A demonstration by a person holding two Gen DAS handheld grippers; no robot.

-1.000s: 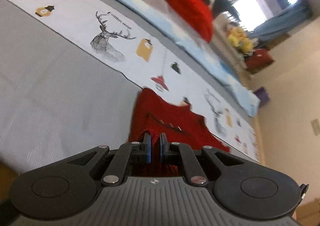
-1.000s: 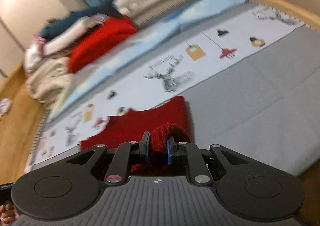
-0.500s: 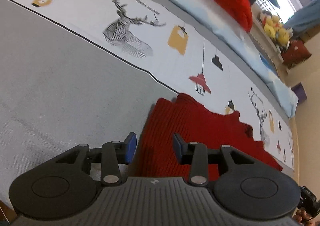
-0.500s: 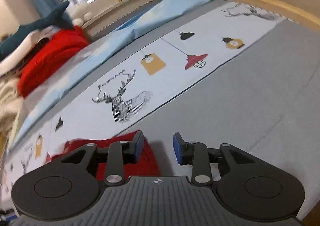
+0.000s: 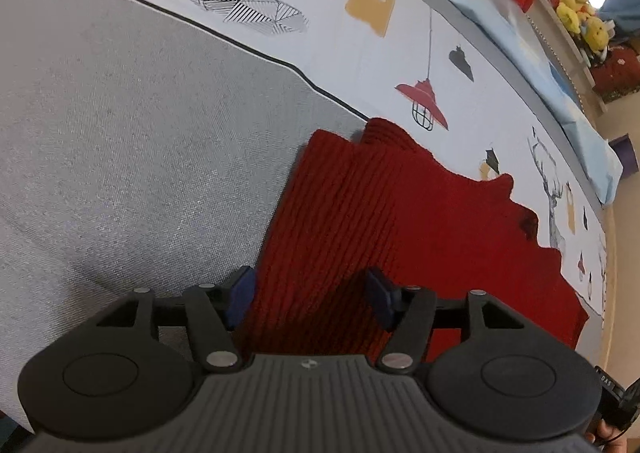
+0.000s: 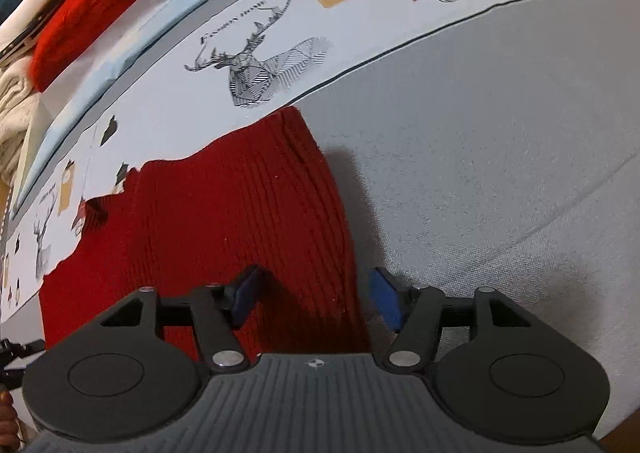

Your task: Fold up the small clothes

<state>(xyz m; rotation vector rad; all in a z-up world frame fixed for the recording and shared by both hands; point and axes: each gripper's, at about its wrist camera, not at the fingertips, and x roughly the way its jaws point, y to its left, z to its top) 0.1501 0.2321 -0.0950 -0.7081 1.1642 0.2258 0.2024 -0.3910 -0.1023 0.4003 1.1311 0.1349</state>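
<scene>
Red ribbed knit fills the middle of both wrist views: a small red sweater (image 5: 404, 221) lies flat on the grey bed cover (image 5: 120, 125), its far edge reaching onto the white printed band (image 5: 360, 65) of deer heads and hanging lamps.

Seen from the left wrist, the left gripper (image 5: 310, 295) stands low over the sweater's left edge. Its jaws are spread and have just been opening; the knit lies below the gap, with no pad pressing it. The left blue pad (image 5: 240, 295) sits just at the border of knit and grey cover, while the other pad is over the red fabric.

From the right wrist, the right gripper (image 6: 318, 297) is over the sweater's right edge (image 6: 248, 221). Its jaws are also spread and have just been opening, gripping nothing. The left pad (image 6: 246, 295) is over the knit; the right pad is over bare grey cover (image 6: 480, 133), just beside the sweater's edge.

Farther back on the bed lie a pale blue cloth (image 6: 132, 37) and a pile of clothes with a bright red knit (image 6: 96, 1) on it.
</scene>
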